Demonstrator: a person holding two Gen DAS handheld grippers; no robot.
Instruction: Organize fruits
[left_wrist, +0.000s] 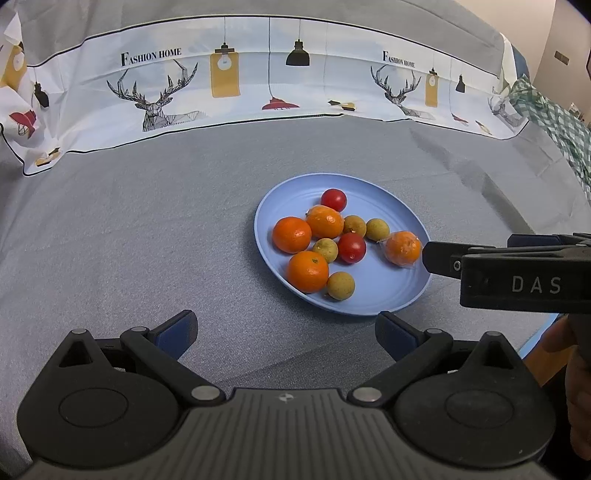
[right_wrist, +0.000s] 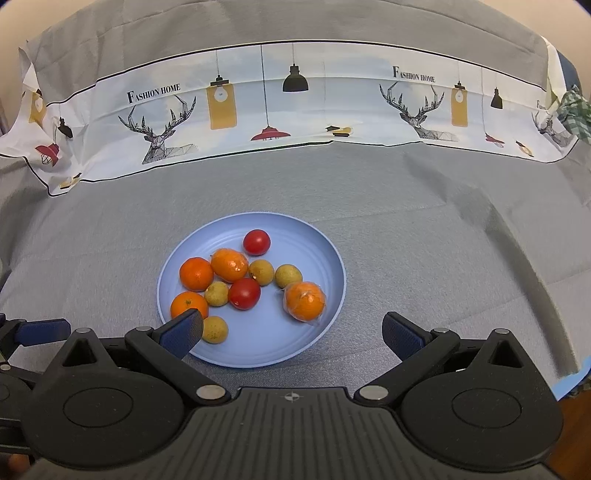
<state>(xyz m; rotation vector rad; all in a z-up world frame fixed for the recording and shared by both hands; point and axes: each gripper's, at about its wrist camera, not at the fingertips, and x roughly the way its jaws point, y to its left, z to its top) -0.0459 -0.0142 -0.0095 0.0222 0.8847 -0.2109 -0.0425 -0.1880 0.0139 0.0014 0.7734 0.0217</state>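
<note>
A blue plate (left_wrist: 388, 299) (right_wrist: 258, 354) sits on the grey cloth and holds several oranges, two red tomatoes (left_wrist: 333, 199) (right_wrist: 256, 242) and several small yellow-green fruits. One orange wrapped in clear film (left_wrist: 403, 247) (right_wrist: 305, 300) lies at the plate's right side. My left gripper (left_wrist: 286, 332) is open and empty, just short of the plate's near edge. My right gripper (right_wrist: 293, 330) is open and empty over the plate's near rim; from the left wrist view it (left_wrist: 439, 258) sits right beside the wrapped orange.
A white printed cloth (left_wrist: 236, 81) (right_wrist: 258, 107) with deer and lamps lies across the back. A green checked cloth (left_wrist: 554, 122) (right_wrist: 576, 114) is at the far right. Grey cloth (left_wrist: 129, 240) surrounds the plate. A blue edge (right_wrist: 576, 380) shows at right.
</note>
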